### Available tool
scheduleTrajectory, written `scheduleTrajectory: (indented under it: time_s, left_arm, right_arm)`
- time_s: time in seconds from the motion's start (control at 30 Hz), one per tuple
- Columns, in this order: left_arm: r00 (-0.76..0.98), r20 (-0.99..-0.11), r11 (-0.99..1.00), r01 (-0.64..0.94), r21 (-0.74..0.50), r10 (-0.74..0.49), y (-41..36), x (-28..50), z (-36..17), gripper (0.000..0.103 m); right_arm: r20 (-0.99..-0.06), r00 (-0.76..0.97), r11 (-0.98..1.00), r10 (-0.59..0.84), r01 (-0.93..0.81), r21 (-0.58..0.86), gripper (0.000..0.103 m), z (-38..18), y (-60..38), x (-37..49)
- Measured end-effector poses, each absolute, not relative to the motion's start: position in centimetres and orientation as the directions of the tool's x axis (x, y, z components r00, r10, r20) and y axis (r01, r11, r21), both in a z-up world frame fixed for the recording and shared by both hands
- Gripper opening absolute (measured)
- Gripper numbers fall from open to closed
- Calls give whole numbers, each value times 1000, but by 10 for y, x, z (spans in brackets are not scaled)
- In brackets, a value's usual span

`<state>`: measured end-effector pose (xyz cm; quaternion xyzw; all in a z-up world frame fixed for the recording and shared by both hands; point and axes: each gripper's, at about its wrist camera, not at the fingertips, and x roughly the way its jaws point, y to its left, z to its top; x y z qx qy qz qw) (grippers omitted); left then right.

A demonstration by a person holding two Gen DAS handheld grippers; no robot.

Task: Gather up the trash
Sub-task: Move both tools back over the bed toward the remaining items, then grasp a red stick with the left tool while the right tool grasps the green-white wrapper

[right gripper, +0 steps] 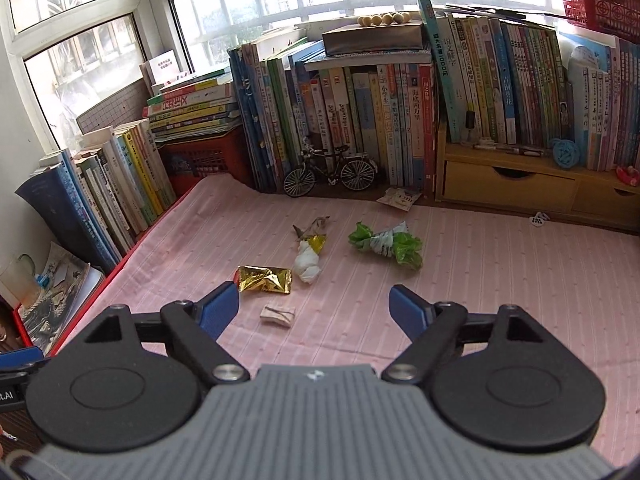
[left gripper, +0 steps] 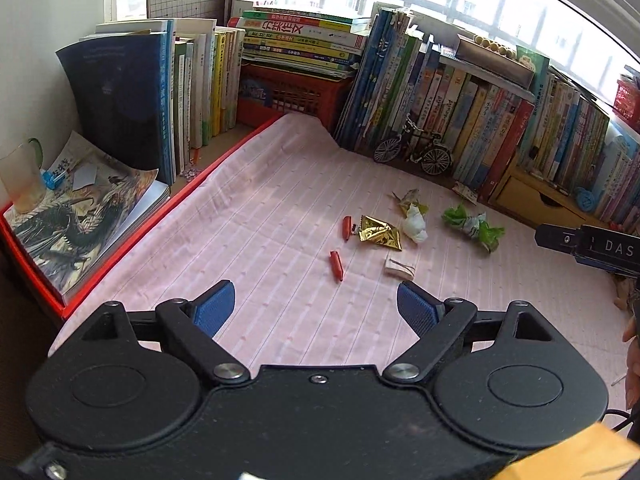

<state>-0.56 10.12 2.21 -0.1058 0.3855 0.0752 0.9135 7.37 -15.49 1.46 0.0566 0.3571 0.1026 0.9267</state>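
Both tools wide open and empty: left gripper (left gripper: 316, 306) and right gripper (right gripper: 314, 306), hovering above the pink cloth (left gripper: 256, 216), nothing between the blue pads.

Trash lying in a loose cluster mid-cloth, ahead of both: gold foil wrapper (right gripper: 265, 279), small beige folded paper (right gripper: 277, 315) just beside it, white crumpled tissue (right gripper: 308, 266), green-and-white wrapper (right gripper: 386, 243), a crumpled wrapper (right gripper: 310, 228) behind the tissue, two red-orange pieces (left gripper: 337, 265) to the left. One more packet (right gripper: 398, 199) near the toy bicycle (right gripper: 330, 174).

Probably still the approach, nothing collected yet. Best to take one piece per tool: nearest first, beige paper for the right, a red piece for the left. Better to come down steeply, pads on both sides of the piece, closing without pinching the cloth. Thin foil likely to slip; crumpled edge better to catch.

Readable writing: "DAS" on the other tool's side (left gripper: 618, 247); Chinese titles on the book spines (right gripper: 416, 120), mostly too small to read.
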Motion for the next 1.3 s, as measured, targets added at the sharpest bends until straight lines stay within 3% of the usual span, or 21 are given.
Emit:
scheduleTrajectory:
  time_s: [0.5,0.87,1.0,1.23,1.3]
  left_arm:
    - [587,-803,944,-311,-112,98,69,117,-54,89]
    - [476,-870,911,-404,-83,131,81,175,-114,62]
    - [407,-905,894,-443,-74,126,84,191,-137,48]
    - [413,-897,909,-415,-30,159,73,202,-142,47]
    - [423,-893,916,-400,-30,155,71,203,-140,36]
  right_arm:
    - [-737,651,982,184,-158,105,89,-61,-203,185]
    - [-775,591,973,222,-179,142,91,-101,-206,269]
    - [-782,579,972,230,-180,153,93,-113,-203,288]
    - [-803,551,972,226,-180,151,93,-129,-196,303]
    - [-809,543,972,224,-182,147,93,-133,-194,306]
